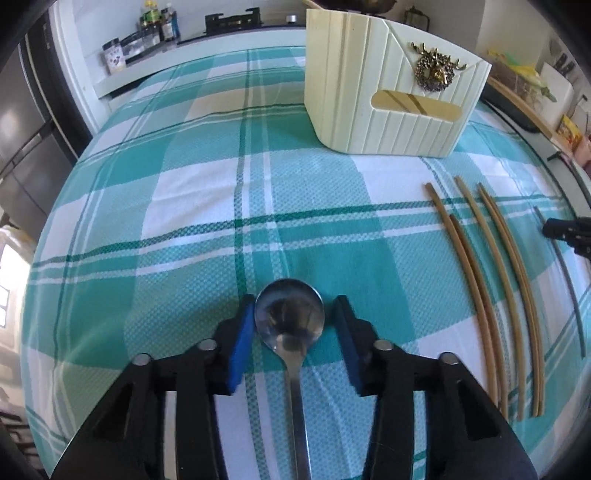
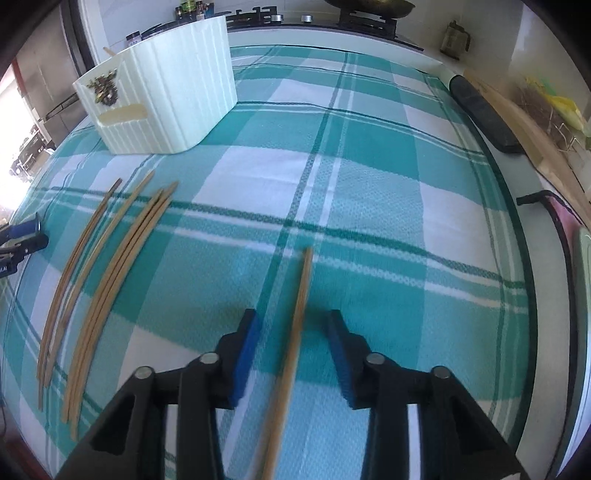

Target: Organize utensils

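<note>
A metal spoon (image 1: 290,317) lies lengthwise between the blue pads of my left gripper (image 1: 295,302). Its bowl sits at the fingertips, with a gap showing on the right side, so the jaws stand open around it. My right gripper (image 2: 291,314) is open too. A single wooden chopstick (image 2: 297,332), blurred, runs between its pads with space on both sides. Several more chopsticks (image 1: 491,288) (image 2: 110,266) lie in a loose row on the checked cloth. A cream ribbed utensil holder (image 1: 388,96) (image 2: 166,99) with a brass ornament stands farther back.
The teal and white checked cloth (image 1: 184,221) covers the table. A stove and jars (image 1: 147,33) line the counter behind. A dark oblong object (image 2: 484,110) and a wooden board (image 2: 546,147) lie along the right edge. The other gripper's tip (image 1: 569,232) (image 2: 22,240) shows in each view.
</note>
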